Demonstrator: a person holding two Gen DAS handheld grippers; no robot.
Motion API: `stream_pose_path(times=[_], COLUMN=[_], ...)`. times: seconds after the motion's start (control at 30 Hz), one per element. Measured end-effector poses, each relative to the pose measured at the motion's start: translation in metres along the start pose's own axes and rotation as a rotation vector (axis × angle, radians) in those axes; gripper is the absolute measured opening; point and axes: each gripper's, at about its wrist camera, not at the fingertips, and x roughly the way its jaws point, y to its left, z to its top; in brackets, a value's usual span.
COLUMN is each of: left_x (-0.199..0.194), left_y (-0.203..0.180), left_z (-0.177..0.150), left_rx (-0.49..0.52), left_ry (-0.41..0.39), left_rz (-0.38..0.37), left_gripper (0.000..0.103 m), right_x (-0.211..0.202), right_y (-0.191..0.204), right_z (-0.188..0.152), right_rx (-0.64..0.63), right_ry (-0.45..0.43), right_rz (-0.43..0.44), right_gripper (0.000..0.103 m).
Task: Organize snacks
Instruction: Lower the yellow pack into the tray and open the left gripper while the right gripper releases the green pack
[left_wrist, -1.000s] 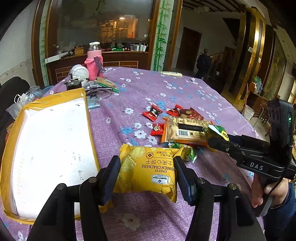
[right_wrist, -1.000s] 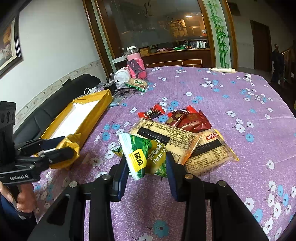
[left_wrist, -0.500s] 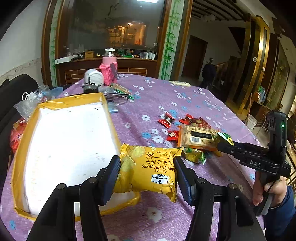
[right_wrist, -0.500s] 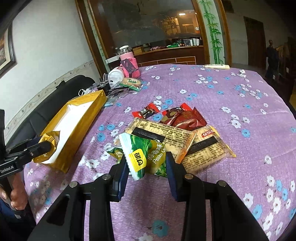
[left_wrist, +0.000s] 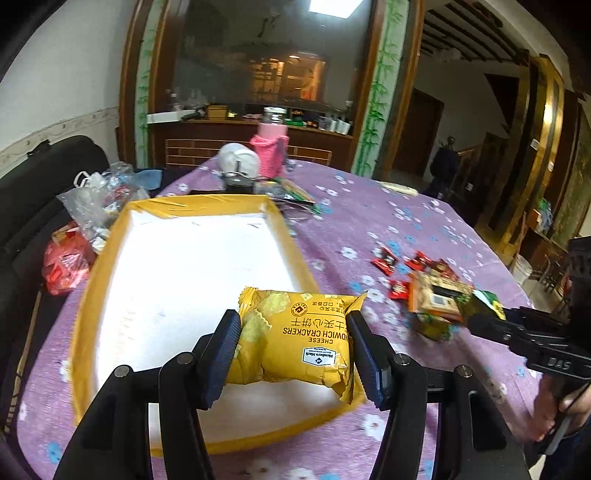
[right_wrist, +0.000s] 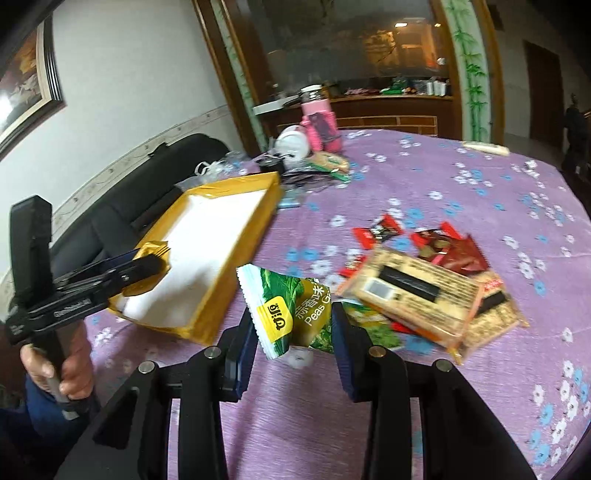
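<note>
- Far left, a yellow-rimmed tray (left_wrist: 92, 295) with a white floor sits on the purple floral tablecloth (left_wrist: 369, 221).
- The left gripper (left_wrist: 291, 350) pinches a yellow cheese cracker packet (left_wrist: 295, 339) by its sides, above the tray's near right corner.
- The right gripper (right_wrist: 291, 332) is clamped on a green pea snack packet (right_wrist: 291, 306) (lifted clear of the cloth), just left of the pile.
- Right of it, the remaining snack pile (right_wrist: 424, 288), tan packets and red wrappers, lies on the cloth.
</note>
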Motion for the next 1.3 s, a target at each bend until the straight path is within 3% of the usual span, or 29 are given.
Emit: stream_pose_path(times=[0.4, 0.73, 0.97, 1.3], left_x=[0.018, 0.038, 0.071, 0.095], left_y=[0.050, 0.077, 0.092, 0.105], left_z=[0.008, 0.041, 0.051, 0.047], left_rx=[-0.060, -0.042, -0.018, -0.057], left_ry=[0.018, 0.058, 0.128, 0.192], left_rz=[0.110, 0.235, 0.301, 0.302], left_gripper=[0.063, 0.063, 0.063, 0.063], right_x=[0.042, 0.117, 0.163, 0.209], right_y=[0.058, 0.089, 0.089, 0.094], right_z=[0.041, 0.088, 0.116, 0.118], right_rx=[-0.036, 0.034, 0.078, 0.071], right_ry=[0.048, 0.148, 0.193, 0.258], right_rz=[0.143, 0.214, 0.168, 0.117], right_gripper=[0.037, 0.037, 0.037, 0.037])
